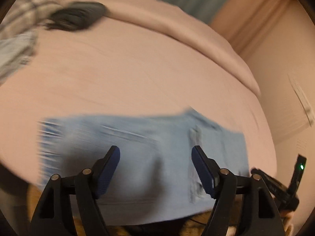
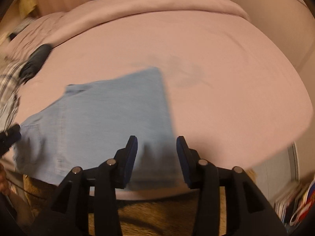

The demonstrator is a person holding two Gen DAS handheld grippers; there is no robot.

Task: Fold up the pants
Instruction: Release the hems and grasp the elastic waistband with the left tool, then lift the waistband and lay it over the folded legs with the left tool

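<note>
Through my left wrist view, my left gripper point(image 1: 155, 153) hangs above the pants point(image 1: 137, 149) with its jaws wide apart and nothing between the blue pads point(image 1: 107, 171); they touch no cloth. The pants are light blue denim, folded into a broad flat band lying across the near part of the pink bed sheet point(image 1: 128, 68), close to the bed's near edge. The picture is smeared, so seams and pockets are hard to read. Far off at the upper left lie a dark garment point(image 1: 76, 16) and a plaid cloth point(image 1: 21, 29), well apart from the pants. My right gripper's black frame shows at the lower right edge. Through my right wrist view, my right gripper point(image 2: 157, 153) has its jaws apart too, less widely, and empty, poised over the right near corner of the folded pants point(image 2: 110, 114). The bed sheet point(image 2: 226, 78) stretches bare to the right, and my left gripper's tip point(image 2: 11, 132) sits just beside the pants' left edge.
</note>
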